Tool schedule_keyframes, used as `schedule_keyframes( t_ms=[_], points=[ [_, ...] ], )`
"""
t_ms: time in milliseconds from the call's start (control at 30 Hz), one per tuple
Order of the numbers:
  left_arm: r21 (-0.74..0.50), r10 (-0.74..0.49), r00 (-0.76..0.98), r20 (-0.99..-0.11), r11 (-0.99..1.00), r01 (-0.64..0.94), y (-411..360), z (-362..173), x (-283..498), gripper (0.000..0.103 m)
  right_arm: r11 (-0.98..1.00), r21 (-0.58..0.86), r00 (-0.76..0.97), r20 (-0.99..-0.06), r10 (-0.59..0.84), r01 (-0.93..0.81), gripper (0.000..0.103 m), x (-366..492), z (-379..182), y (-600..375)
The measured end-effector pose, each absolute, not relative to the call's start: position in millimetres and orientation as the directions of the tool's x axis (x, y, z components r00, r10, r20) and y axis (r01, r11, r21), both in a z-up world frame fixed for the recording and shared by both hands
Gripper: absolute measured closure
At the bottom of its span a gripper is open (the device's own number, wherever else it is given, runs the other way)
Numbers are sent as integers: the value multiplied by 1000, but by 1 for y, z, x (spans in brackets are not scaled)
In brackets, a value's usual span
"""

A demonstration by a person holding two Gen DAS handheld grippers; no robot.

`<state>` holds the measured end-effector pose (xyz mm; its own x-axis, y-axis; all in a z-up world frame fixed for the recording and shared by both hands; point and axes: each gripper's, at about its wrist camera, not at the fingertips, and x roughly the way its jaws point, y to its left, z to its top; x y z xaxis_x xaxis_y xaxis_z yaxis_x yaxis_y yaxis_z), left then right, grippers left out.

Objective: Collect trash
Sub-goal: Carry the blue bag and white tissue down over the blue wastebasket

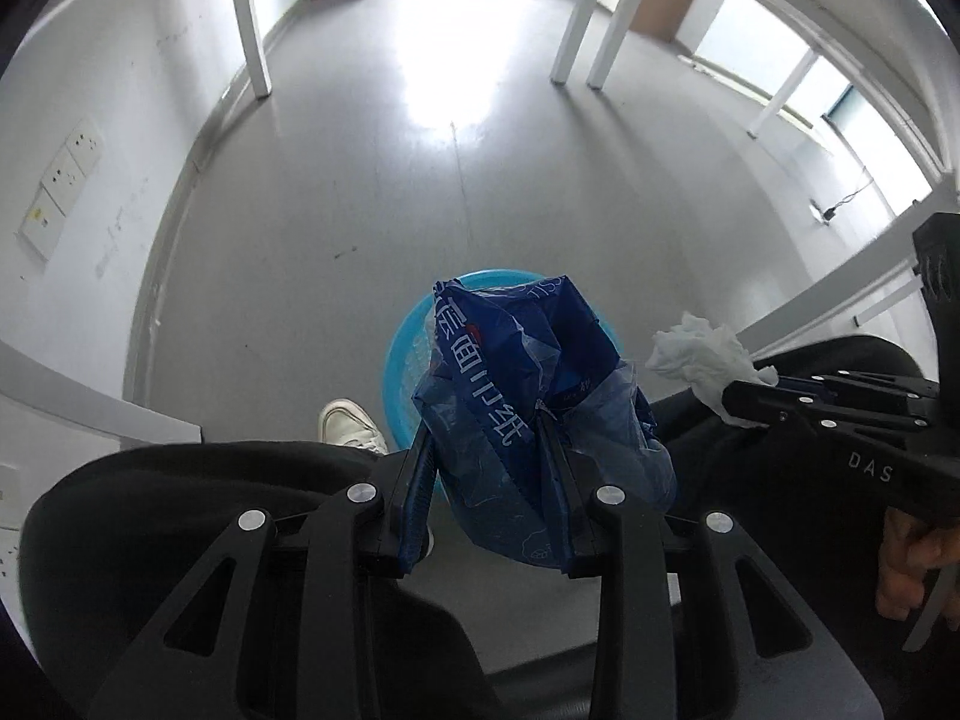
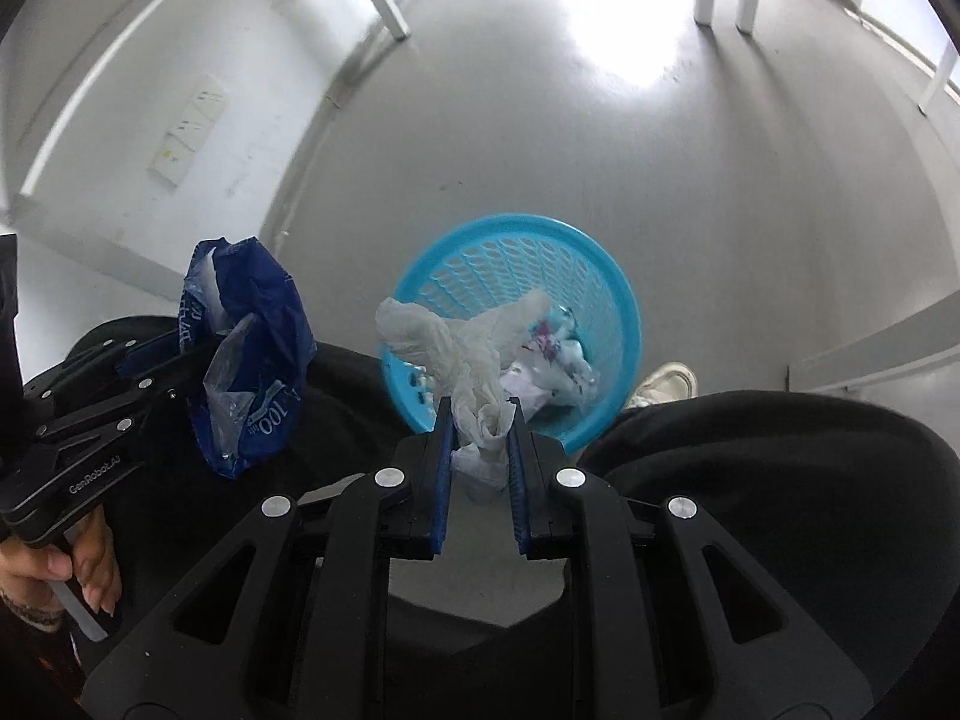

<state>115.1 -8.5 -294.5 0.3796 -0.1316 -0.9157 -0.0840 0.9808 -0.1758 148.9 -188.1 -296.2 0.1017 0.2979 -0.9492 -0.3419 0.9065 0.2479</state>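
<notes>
My left gripper (image 1: 487,438) is shut on a crumpled blue plastic wrapper (image 1: 528,396) with white print, held above a light-blue mesh waste basket (image 1: 401,360) on the floor. The wrapper hides most of the basket in the left wrist view. My right gripper (image 2: 480,414) is shut on a crumpled white tissue (image 2: 468,348), held over the near rim of the basket (image 2: 612,300), which holds crumpled paper trash. The right wrist view shows the left gripper (image 2: 180,360) with the wrapper (image 2: 252,360) at left. The left wrist view shows the right gripper (image 1: 744,402) with the tissue (image 1: 702,354) at right.
The person's black-clothed knees (image 2: 750,480) flank the basket, with a white shoe (image 1: 351,423) beside it. Grey floor (image 1: 420,192) stretches ahead. White table legs (image 1: 252,18) stand at the far left and right. A white wall with sockets (image 1: 60,180) is on the left.
</notes>
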Motion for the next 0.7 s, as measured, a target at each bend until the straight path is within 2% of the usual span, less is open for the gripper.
schedule_keyframes(
  t_ms=[167, 700],
  points=[
    [-191, -146, 339, -929, 976, -105, -7, -321, 146, 72, 928, 210, 67, -968, 241, -309, 88, 173, -333, -169],
    [-158, -131, 191, -973, 978, -134, -10, -391, 211, 72, 968, 199, -125, -975, 181, -150, 86, 233, -436, -164]
  ],
)
